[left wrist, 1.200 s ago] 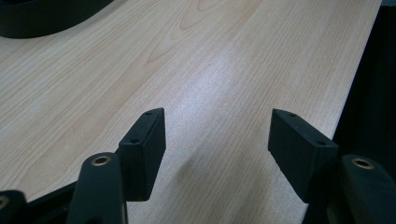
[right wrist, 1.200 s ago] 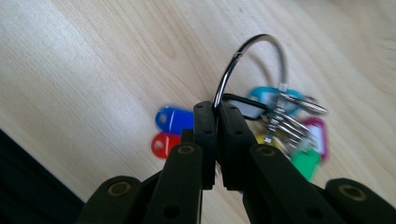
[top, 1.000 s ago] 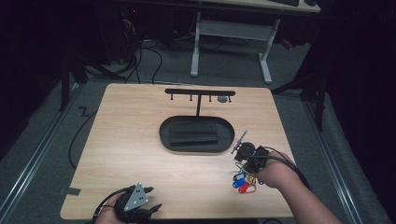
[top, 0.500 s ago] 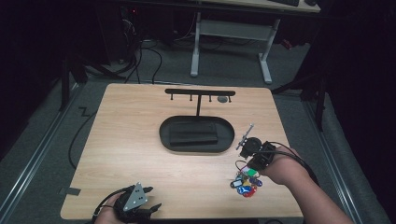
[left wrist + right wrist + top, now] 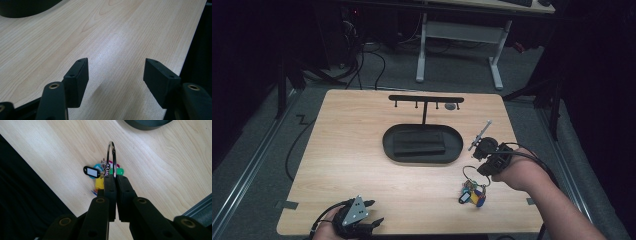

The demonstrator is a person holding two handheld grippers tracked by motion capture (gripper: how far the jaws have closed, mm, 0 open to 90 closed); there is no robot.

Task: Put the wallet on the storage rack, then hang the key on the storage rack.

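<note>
A bunch of keys with coloured tags (image 5: 474, 193) hangs from a large metal ring (image 5: 470, 173) at the table's right front. My right gripper (image 5: 482, 168) is shut on that ring. In the right gripper view the ring (image 5: 111, 157) stands up between the closed jaws of the right gripper (image 5: 115, 176), with a black tag (image 5: 92, 172) and yellow, teal and green tags bunched below it. I cannot tell whether the tags touch the wood. My left gripper (image 5: 374, 212) rests at the front left edge, and in its own view the left gripper (image 5: 116, 70) is open over bare wood.
A black T-shaped hook stand (image 5: 426, 98) rises from an oval black base (image 5: 388, 143) at the table's centre, with a small grey disc (image 5: 451, 106) at the right end of its bar. Dark floor, cables and a desk frame (image 5: 459, 30) lie beyond the far edge.
My right gripper has shifted a little up and away from the front edge, and the ring now stands more upright. The tags have stayed in about the same spot. The left gripper has not moved.
</note>
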